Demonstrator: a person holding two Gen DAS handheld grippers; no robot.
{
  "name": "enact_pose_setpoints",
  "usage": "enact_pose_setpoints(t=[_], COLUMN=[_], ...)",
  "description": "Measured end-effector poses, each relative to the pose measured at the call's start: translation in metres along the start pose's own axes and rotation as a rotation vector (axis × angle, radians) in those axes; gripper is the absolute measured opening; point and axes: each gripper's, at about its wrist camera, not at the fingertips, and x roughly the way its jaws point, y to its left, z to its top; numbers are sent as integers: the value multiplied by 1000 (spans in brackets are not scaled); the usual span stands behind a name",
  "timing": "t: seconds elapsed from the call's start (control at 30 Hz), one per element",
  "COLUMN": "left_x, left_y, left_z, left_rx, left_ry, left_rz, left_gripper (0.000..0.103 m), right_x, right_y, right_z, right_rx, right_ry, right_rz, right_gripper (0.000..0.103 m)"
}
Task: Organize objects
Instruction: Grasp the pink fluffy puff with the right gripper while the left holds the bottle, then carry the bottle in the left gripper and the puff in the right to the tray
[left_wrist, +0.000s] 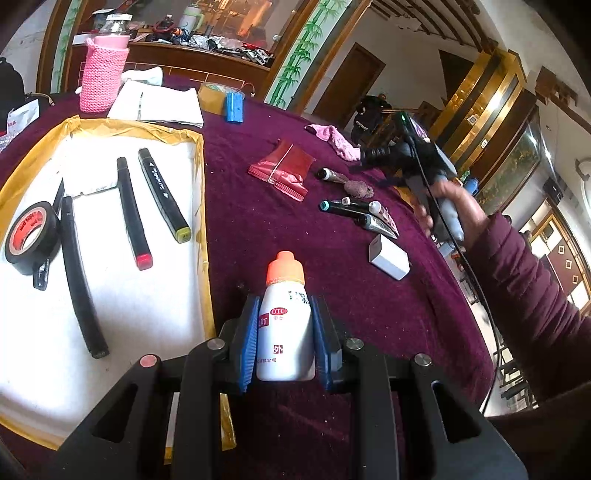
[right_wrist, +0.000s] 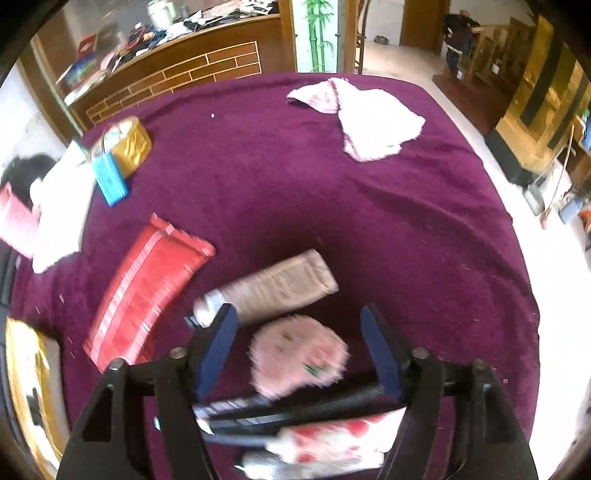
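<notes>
Only the left wrist view shows the white tray (left_wrist: 110, 295) with two markers (left_wrist: 162, 195), a black tape roll (left_wrist: 31, 236) and a black tube, plus the left claw (left_wrist: 284, 332) clamped on a white bottle (left_wrist: 284, 325) with an orange cap, just beside the tray's edge. The right wrist view (blurred) shows the right claw (right_wrist: 299, 350) standing wide apart, gripping nothing, over a pink fuzzy pad (right_wrist: 299, 354) on the purple desk (right_wrist: 406, 240). A beige tube (right_wrist: 273, 288) lies just beyond the pad, a red packet (right_wrist: 144, 291) to its left. Markers and a spotted tube crowd the near edge.
</notes>
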Motion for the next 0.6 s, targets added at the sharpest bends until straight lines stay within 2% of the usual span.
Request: enact_pose_setpoints(t=[0.07, 0.13, 0.17, 0.2, 0.33, 0.37, 0.6], left_x=[3, 3, 2, 1, -7, -9, -43], left_y=[-1, -3, -4, -4, -6, -6, 12], left_z=[0, -1, -1, -1, -1, -1, 3], left_rx=[-3, -1, 0, 1, 1, 0, -33], left_ry=[6, 11, 10, 9, -11, -16, -89], left_rz=[3, 13, 21, 25, 44, 47, 108], left_gripper=[24, 24, 24, 24, 24, 24, 24], right_x=[3, 3, 2, 3, -9, -13, -58], right_y=[-3, -5, -5, -4, -1, -1, 10], right_z=[-8, -15, -17, -19, -27, -29, -53], right_rx=[-7, 2, 9, 17, 9, 12, -7], right_ry=[-4, -39, -49, -41, -72, -79, -150], right_rz=[23, 54, 61, 72, 73, 81, 161], right_gripper=[73, 65, 35, 30, 24, 17, 17])
